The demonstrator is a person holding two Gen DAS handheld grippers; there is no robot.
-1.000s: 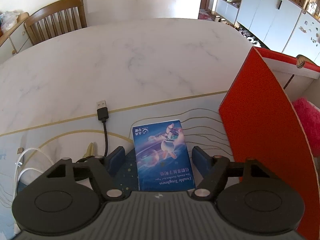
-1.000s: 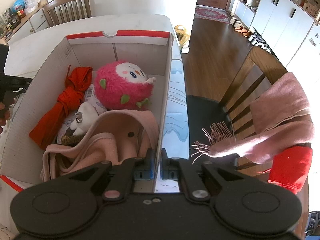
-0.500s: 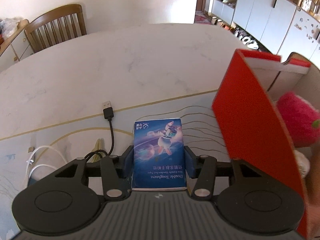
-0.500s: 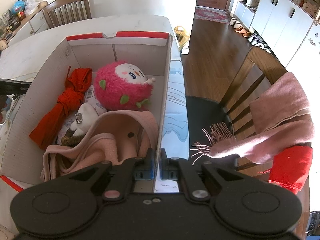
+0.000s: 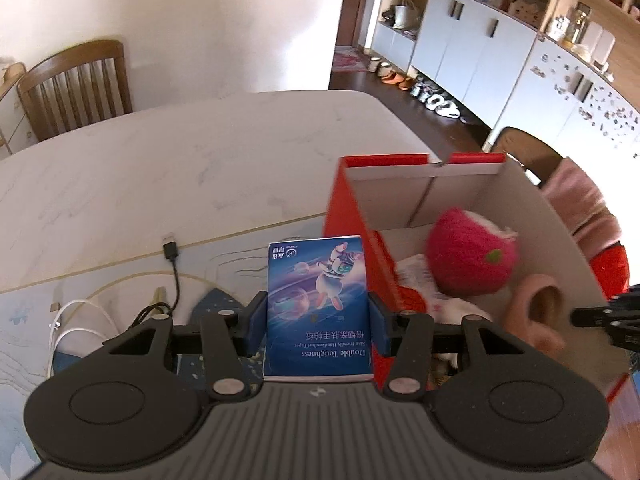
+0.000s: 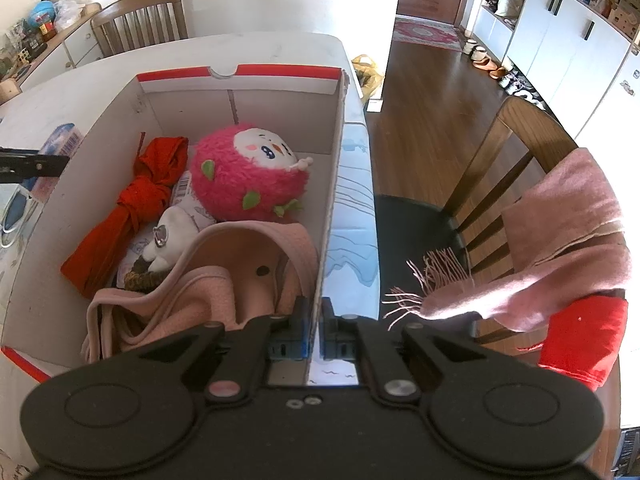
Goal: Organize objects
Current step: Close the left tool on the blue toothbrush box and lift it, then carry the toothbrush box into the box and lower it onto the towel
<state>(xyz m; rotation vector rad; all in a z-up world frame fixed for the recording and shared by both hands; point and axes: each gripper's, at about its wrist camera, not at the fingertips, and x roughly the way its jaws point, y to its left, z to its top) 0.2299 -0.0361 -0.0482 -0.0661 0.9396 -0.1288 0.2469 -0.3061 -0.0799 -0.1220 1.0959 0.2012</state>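
Observation:
My left gripper is shut on a blue tissue pack and holds it in the air beside the red outer wall of the cardboard box. In the right wrist view the pack peeks over the box's left wall. My right gripper is shut on the right wall of the box, one pad on each side. Inside the box lie a pink plush toy, a red cloth, a small white toy and a pink bag.
A black USB cable and a white cable lie on the marble table left of the box. A wooden chair with a pink scarf and a red cloth stands right of the table. Another chair is at the far side.
My left gripper closed on the tissue pack, lifted it off the table and carried it to the right, up against the box. The right gripper kept still on the box wall.

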